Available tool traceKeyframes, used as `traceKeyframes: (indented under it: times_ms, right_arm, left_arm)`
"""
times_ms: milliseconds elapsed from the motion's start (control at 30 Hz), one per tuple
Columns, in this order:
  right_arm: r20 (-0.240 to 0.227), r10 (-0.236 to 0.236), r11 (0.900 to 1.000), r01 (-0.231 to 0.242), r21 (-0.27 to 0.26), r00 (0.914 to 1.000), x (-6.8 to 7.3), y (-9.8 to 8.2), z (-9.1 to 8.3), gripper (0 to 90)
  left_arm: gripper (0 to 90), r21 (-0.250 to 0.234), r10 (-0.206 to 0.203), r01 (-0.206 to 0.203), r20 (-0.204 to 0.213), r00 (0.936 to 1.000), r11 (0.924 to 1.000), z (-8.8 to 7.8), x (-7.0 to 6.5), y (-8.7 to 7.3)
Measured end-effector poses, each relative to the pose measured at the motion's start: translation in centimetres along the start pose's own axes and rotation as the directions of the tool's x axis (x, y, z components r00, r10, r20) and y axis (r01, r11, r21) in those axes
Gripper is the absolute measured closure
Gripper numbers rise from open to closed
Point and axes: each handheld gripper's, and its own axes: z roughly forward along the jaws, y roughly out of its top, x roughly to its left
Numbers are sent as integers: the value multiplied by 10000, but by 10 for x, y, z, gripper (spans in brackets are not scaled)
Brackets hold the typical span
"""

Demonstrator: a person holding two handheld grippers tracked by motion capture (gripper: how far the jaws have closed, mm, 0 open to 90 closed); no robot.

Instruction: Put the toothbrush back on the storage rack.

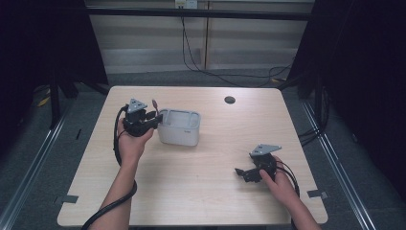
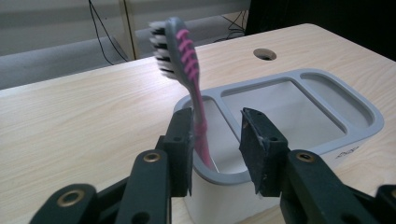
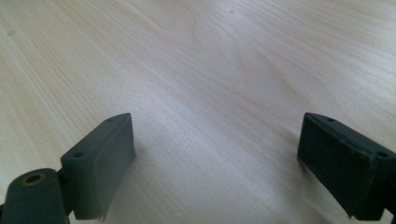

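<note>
Faintly — small unreadable mark on holder [image 2: 348, 151] wall.

The holder [image 1: 179, 127] stands on the table [image 1: 201, 191], left of the table's middle and toward its far half. A toothbrush [image 2: 187, 79] stands in the holder's leftmost compartment, leaning away from the holder with its head up. The left gripper [image 1: 152, 118] is just beside the holder's left end, its jaws apart on either side of that compartment's rim. The grommet hole [image 1: 230, 99] lies behind the holder and to its right. The right gripper [image 1: 242, 172] is well apart from the holder, nearer and to its right, low over bare tabletop.
</note>
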Motion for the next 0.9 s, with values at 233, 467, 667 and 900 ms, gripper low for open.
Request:
traceKeyframes:
  times_ms: [233, 467, 667, 900]
  right_arm:
    - [-1, 3, 10000, -3, 0, 10000, 0, 0, 0, 104]
    - [-1, 4, 10000, -4, 1, 10000, 0, 0, 0, 105]
    - [1, 3, 10000, -3, 0, 10000, 0, 0, 0, 105]
    - [-1, 2, 10000, -2, -1, 10000, 0, 0, 0, 105]
  left_arm:
    - [614, -5, -76, 76, 45, 10000, 10000, 0, 0, 0]
    - [568, 23, -99, 99, 46, 9999, 9999, -1, 1, 1]
    - [498, 14, -253, 253, 15, 9997, 9997, -4, 2, 1]
    - [435, 91, -328, 328, 43, 9995, 9994, -6, 4, -1]
